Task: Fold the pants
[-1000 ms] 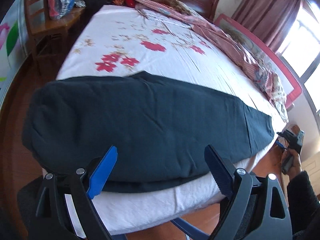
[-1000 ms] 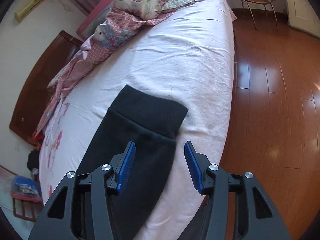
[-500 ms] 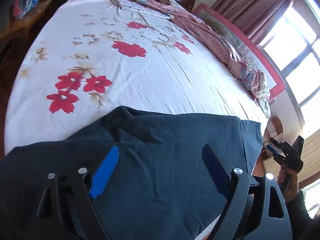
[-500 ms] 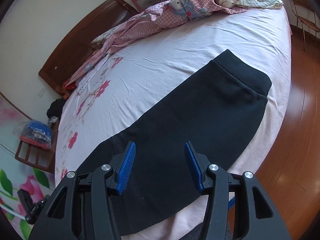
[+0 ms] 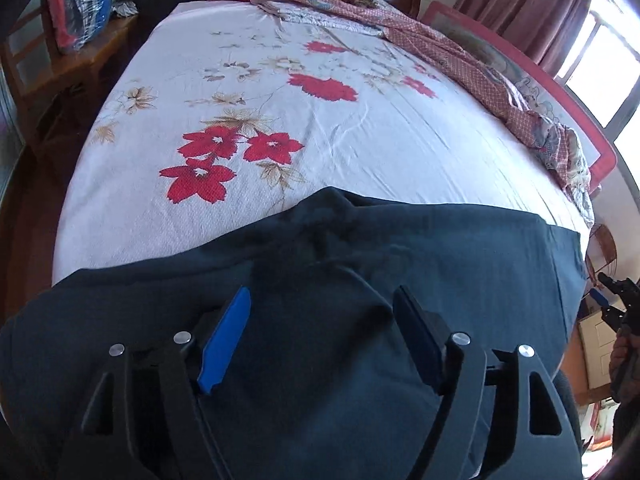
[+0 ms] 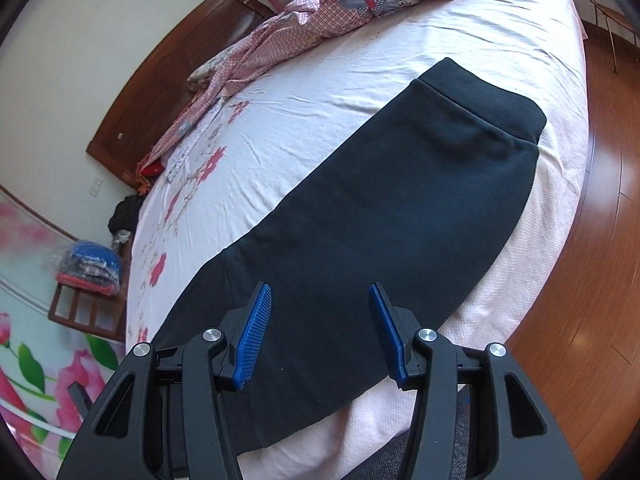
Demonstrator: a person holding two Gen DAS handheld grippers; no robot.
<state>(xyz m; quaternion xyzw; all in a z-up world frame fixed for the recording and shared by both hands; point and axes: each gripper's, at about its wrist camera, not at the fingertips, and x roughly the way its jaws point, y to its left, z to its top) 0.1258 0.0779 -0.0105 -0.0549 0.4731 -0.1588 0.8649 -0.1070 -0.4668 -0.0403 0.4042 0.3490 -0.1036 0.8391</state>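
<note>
Dark navy pants [image 5: 400, 280] lie flat along the near edge of the bed, folded lengthwise, with a ribbed cuff [image 6: 488, 96] at the far right end. My left gripper [image 5: 322, 312] is open and empty, low over the wide upper part of the pants. My right gripper [image 6: 320, 308] is open and empty, hovering above the middle of the leg. The right gripper also shows in the left wrist view [image 5: 612, 300] at the far right, held in a hand.
The bed has a white sheet with red flowers [image 5: 224, 160]. A pink checked quilt [image 6: 320, 16] is bunched along the far side. A wooden headboard [image 6: 168, 80], a chair with bagged clothes [image 5: 76, 4] and wood floor [image 6: 608, 240] surround it.
The left gripper moved forward and down over the pants, then tilted back slightly. The right gripper pulled back and swung left from the cuff to over the middle of the leg.
</note>
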